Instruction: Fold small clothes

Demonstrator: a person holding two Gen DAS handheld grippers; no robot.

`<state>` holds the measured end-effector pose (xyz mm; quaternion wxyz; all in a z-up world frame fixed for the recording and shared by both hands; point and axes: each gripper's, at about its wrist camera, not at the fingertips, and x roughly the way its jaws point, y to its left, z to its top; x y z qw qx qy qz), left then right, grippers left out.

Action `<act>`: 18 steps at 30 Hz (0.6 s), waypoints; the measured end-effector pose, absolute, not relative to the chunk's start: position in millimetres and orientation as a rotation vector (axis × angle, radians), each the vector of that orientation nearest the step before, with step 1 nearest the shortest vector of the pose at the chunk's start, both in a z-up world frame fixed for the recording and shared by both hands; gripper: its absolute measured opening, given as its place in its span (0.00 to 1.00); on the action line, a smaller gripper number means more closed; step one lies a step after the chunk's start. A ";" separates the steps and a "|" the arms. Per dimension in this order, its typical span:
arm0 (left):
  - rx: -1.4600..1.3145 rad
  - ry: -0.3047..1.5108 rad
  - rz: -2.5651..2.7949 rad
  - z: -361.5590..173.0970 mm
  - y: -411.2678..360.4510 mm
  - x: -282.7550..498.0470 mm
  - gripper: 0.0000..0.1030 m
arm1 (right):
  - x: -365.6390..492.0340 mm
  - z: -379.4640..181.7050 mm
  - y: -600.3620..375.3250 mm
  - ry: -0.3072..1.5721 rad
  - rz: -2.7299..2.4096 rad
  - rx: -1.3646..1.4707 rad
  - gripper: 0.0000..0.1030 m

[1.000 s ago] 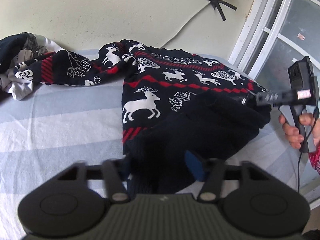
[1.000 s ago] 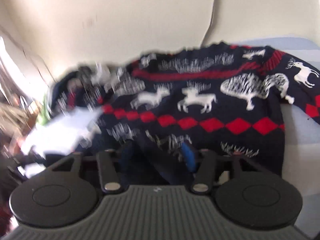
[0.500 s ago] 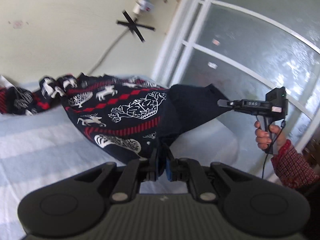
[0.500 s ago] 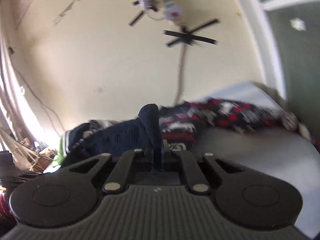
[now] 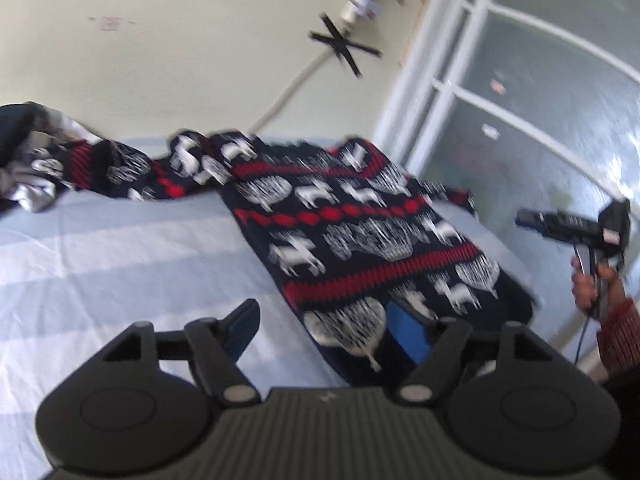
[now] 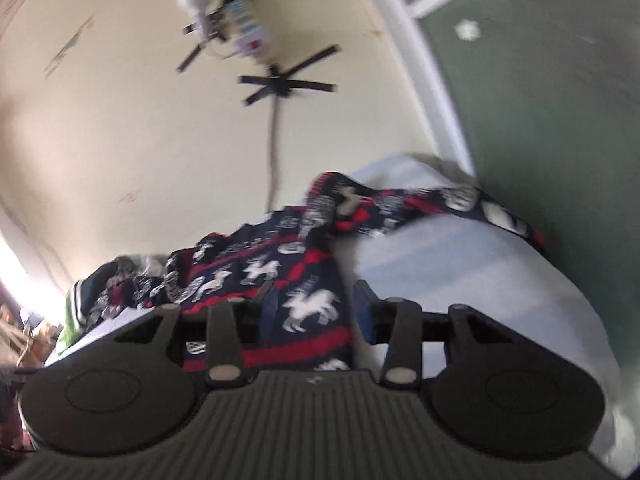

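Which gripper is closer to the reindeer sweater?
Left. The left gripper hangs right over the sweater hem, jaws opening, nothing pinched. The right gripper hovers off its far side.

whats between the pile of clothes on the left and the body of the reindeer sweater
In the left wrist view, the sweater's own sleeve bridges them, stretching from the sweater to the clothes pile over the striped sheet.
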<state>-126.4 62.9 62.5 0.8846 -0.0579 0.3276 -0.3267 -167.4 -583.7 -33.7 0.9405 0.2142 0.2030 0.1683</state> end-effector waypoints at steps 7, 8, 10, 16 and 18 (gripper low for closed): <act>-0.444 0.692 -0.447 58.4 122.6 -33.5 0.86 | -104.9 -39.7 -505.3 0.462 0.571 0.466 0.46; -0.489 0.695 -0.406 55.2 132.3 -19.1 0.86 | -95.0 -42.3 -494.5 0.474 0.592 0.477 0.46; -0.570 0.696 -0.310 47.5 153.4 10.7 0.86 | -71.4 -49.1 -466.5 0.509 0.636 0.489 0.46; -0.712 0.688 -0.047 27.0 207.9 83.2 0.86 | -10.8 -90.3 -419.5 0.639 0.634 0.507 0.43; -0.731 0.687 -0.021 23.1 215.3 104.1 0.82 | -9.9 -85.0 -424.6 0.616 0.647 0.505 0.53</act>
